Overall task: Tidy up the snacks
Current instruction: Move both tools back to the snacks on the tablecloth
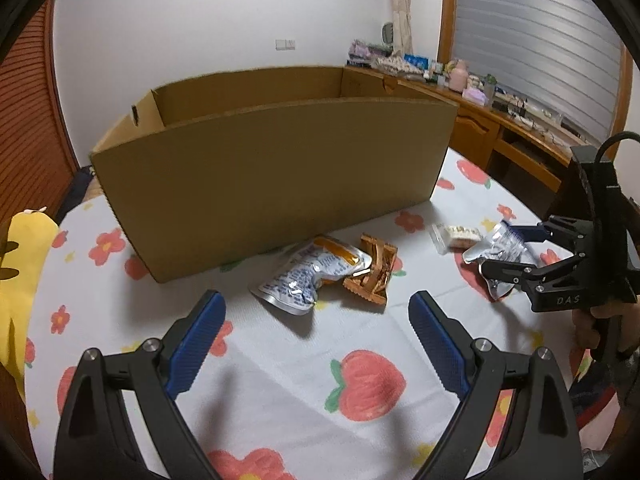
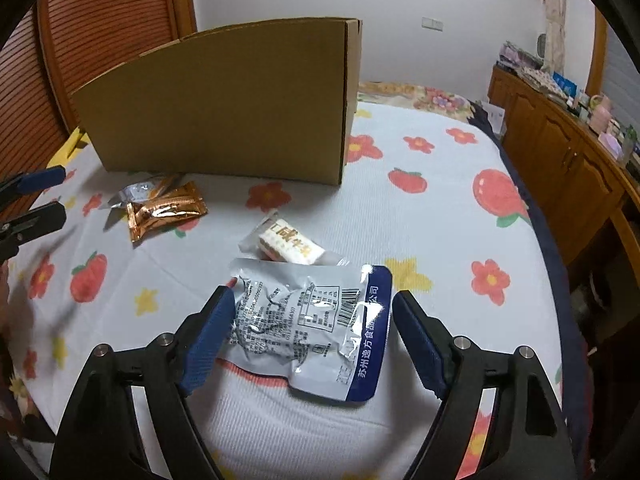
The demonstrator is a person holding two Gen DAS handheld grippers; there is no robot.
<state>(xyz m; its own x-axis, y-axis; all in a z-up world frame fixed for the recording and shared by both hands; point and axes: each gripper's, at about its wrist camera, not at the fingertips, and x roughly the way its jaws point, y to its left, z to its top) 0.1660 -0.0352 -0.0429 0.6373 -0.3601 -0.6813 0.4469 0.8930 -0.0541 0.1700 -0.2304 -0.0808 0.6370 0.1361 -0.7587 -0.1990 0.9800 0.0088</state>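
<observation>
Right gripper jaws spread astride silver-blue snack pouch lying flat low-centre on the flowered bed sheet, likely lining up a pinch; left gripper jaws spread, empty, facing two packets before cardboard box, their likely destination.

A home bedroom is showing here: a bed is wearing a white sheet printed with flowers and strawberries, a long wooden sideboard is carrying bottles and household clutter, and louvred wooden doors are standing beside plain white walls
</observation>
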